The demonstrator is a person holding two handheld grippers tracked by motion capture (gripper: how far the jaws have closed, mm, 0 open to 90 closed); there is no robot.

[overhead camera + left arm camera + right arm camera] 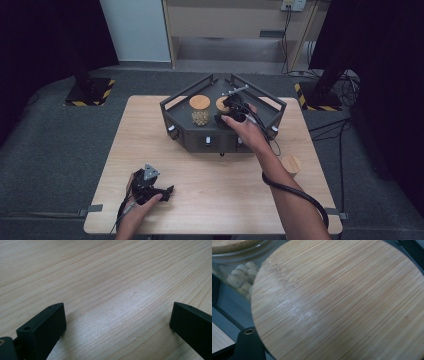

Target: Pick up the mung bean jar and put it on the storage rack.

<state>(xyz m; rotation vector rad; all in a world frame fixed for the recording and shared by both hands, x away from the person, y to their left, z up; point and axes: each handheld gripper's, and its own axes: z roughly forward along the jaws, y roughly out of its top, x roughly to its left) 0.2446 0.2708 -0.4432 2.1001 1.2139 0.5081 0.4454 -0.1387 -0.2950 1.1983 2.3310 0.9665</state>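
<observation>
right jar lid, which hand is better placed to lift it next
Right. The right gripper is already at the tray, shut on the lid of the right jar. The left gripper rests open on the table near the front edge, far from both jars.

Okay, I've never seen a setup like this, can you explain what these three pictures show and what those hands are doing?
A person at a wooden table holds a hand tool with two black jaws in each hand. One picture looks down from above; the other two come from cameras riding on the tools. The left gripper rests near the table's front edge, jaws open over bare wood. The right gripper reaches into a dark tray holding two jars, and appears closed on the bamboo lid of the right one. The other jar holds pale round pieces. A small wooden block sits to the right.
</observation>
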